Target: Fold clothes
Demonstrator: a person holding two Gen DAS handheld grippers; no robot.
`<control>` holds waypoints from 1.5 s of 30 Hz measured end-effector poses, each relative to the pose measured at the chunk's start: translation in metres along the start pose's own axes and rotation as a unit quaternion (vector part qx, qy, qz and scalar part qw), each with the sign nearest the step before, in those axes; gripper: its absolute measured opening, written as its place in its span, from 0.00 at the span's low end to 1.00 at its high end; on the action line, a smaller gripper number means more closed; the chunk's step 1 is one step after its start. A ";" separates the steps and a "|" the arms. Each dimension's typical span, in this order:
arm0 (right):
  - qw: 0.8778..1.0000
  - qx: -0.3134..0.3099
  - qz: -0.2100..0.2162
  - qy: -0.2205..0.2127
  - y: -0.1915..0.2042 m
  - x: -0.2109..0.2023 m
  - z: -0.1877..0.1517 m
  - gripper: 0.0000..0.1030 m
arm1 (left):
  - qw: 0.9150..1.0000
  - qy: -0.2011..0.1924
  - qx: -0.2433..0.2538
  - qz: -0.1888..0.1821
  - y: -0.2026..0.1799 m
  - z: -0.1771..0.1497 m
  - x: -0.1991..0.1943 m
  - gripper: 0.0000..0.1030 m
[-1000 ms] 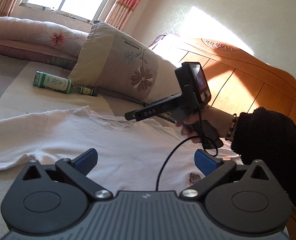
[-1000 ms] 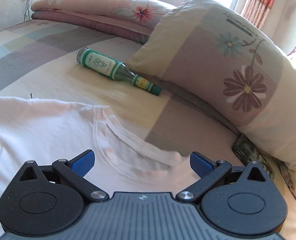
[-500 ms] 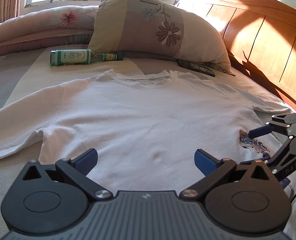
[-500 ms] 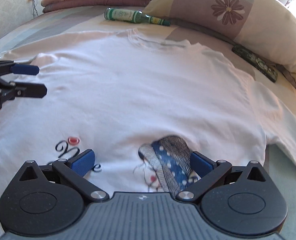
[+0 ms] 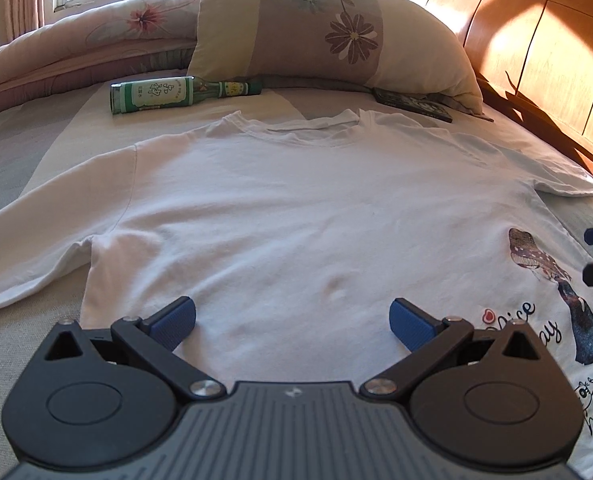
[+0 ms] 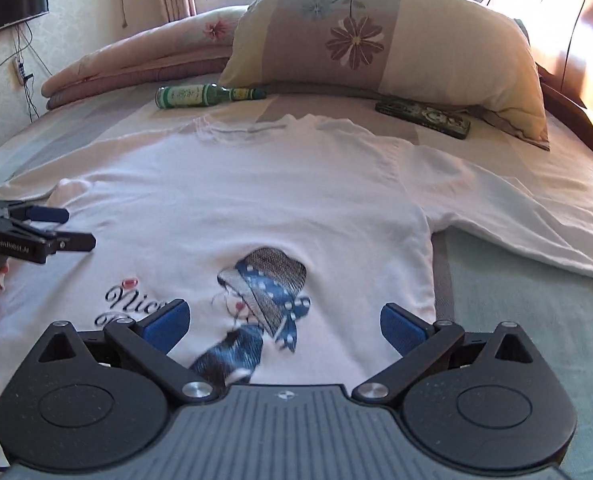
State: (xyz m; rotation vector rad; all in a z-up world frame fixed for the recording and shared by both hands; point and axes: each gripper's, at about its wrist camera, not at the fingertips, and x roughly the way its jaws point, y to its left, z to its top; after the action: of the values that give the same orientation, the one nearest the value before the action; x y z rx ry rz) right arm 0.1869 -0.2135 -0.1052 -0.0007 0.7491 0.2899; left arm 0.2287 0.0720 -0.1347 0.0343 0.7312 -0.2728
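One white T-shirt lies flat, front up, on the bed, collar at the far end from both claws, hem nearest them. Short sleeves, both spread out: one trails out past the left claw on its left side, the other runs out to the right of the right claw. Fabric mostly smooth, a few shallow wrinkles mid-chest and a small pucker just ahead of the left claw. Print on the lower front: a figure in a blue dotted headscarf and blue dress, dark script lettering beside it, small red mark above the lettering. The print sits right between the right claw's pads; from the left claw it's off to the right. Left claw released, pads wide apart, hovering low over the shirt's lower-left area, gripping nothing. Right claw likewise released, wide, empty, over the lower-right hem area. Each claw's fingertips show at the edge of the other's view. Beyond the collar, counted: one green glass bottle on its side, one dark remote control, one flower-print pillow, one folded quilt behind. Wooden headboard far right of the left claw.
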 end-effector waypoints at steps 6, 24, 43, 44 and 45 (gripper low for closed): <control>0.999 -0.024 0.003 0.025 0.018 0.050 0.021 1.00 | 1.000 0.003 0.003 0.000 -0.001 0.001 0.001 0.99; 0.999 -0.030 -0.032 0.002 0.057 -0.064 -0.076 1.00 | 0.999 -0.001 0.038 -0.002 -0.019 -0.003 -0.006 0.99; 0.996 -0.057 0.005 -0.061 0.063 -0.055 -0.115 1.00 | 0.998 0.062 0.017 0.023 -0.049 -0.087 -0.111 0.99; 0.996 -0.057 0.010 -0.069 0.061 -0.056 -0.117 1.00 | 0.997 0.075 0.010 0.022 -0.048 -0.089 -0.117 0.99; 0.996 -0.056 0.016 -0.074 0.059 -0.057 -0.119 1.00 | 0.995 0.094 0.000 0.018 -0.046 -0.089 -0.121 0.99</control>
State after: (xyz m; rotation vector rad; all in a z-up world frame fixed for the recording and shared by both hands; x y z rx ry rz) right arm 0.0523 -0.1839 -0.1483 -0.0720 0.5846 0.3577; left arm 0.0727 0.0673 -0.1178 0.0743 0.9173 -0.2367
